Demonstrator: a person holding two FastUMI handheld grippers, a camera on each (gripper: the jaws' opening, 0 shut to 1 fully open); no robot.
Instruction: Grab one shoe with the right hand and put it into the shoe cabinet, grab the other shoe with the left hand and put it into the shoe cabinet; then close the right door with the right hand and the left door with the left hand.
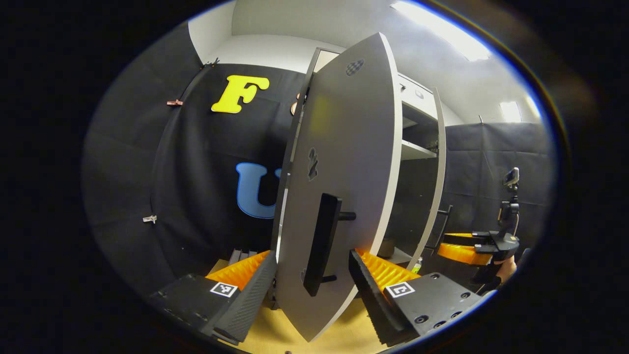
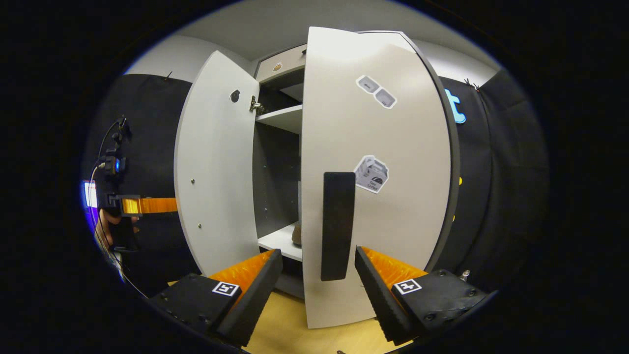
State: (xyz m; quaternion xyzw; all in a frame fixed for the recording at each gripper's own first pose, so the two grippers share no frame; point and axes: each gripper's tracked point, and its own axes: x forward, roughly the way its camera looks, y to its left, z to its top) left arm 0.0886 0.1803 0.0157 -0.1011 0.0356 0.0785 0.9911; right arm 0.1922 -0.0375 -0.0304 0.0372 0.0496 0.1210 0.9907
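Shoe cabinet (image 2: 277, 162) with both doors ajar, one shoe (image 2: 297, 234) dimly visible on its lower shelf.
Right door (image 2: 378, 196) and left door (image 1: 339, 187) each face a spread gripper — right gripper (image 2: 318, 280), left gripper (image 1: 312, 282) — whose fingers straddle a handle (image 2: 338, 225); a hard push could slam a door or pinch fingers.

The shoe cabinet (image 2: 280, 64) is pale grey outside and dark grey within, its shelves (image 2: 280, 118) white. Both the left door (image 1: 344, 162) and the right door (image 2: 388, 206) are light grey, each with a matt black bar handle (image 2: 338, 225). The right door carries grey-and-white stickers (image 2: 371, 174). The floor (image 2: 290, 334) is yellowish wood-tone. A brownish thing (image 2: 297, 235) on the lower shelf may be a shoe.
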